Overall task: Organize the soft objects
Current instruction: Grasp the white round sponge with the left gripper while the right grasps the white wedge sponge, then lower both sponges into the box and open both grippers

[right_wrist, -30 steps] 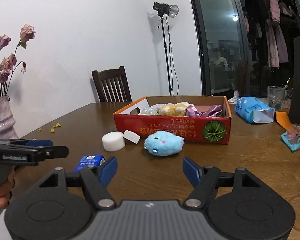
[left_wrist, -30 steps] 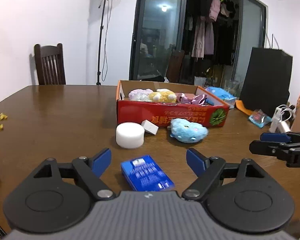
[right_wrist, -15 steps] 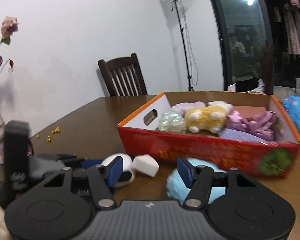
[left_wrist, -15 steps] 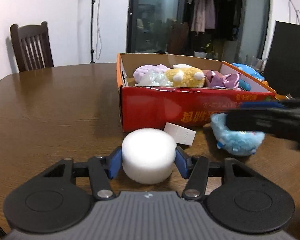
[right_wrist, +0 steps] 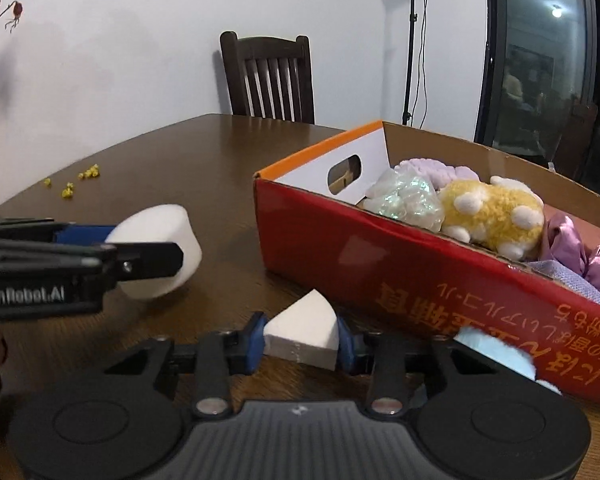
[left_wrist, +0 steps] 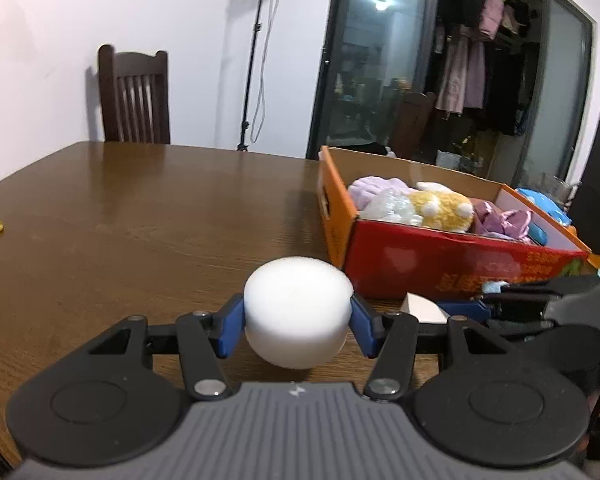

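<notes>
My left gripper [left_wrist: 298, 322] is shut on a round white sponge [left_wrist: 298, 312] and holds it just above the brown table [left_wrist: 140, 216], left of the red box [left_wrist: 452, 264]. It also shows in the right wrist view [right_wrist: 160, 252]. My right gripper [right_wrist: 300, 342] is shut on a white wedge sponge [right_wrist: 302, 336] in front of the red box [right_wrist: 380, 256]. The box holds a yellow plush [right_wrist: 492, 216], a purple plush [right_wrist: 432, 170], a clear shiny bag [right_wrist: 406, 198] and purple fabric [right_wrist: 572, 248]. A blue plush [right_wrist: 496, 350] lies by the box's front, partly hidden.
A dark wooden chair [left_wrist: 134, 96] stands at the table's far side, with a light stand [left_wrist: 256, 52] behind it. Small yellow bits [right_wrist: 74, 182] lie on the table at the left. A blue packet [left_wrist: 544, 210] lies behind the box.
My left gripper has lifted the round sponge and turned left. My right gripper has moved onto the wedge sponge and shut on it.
</notes>
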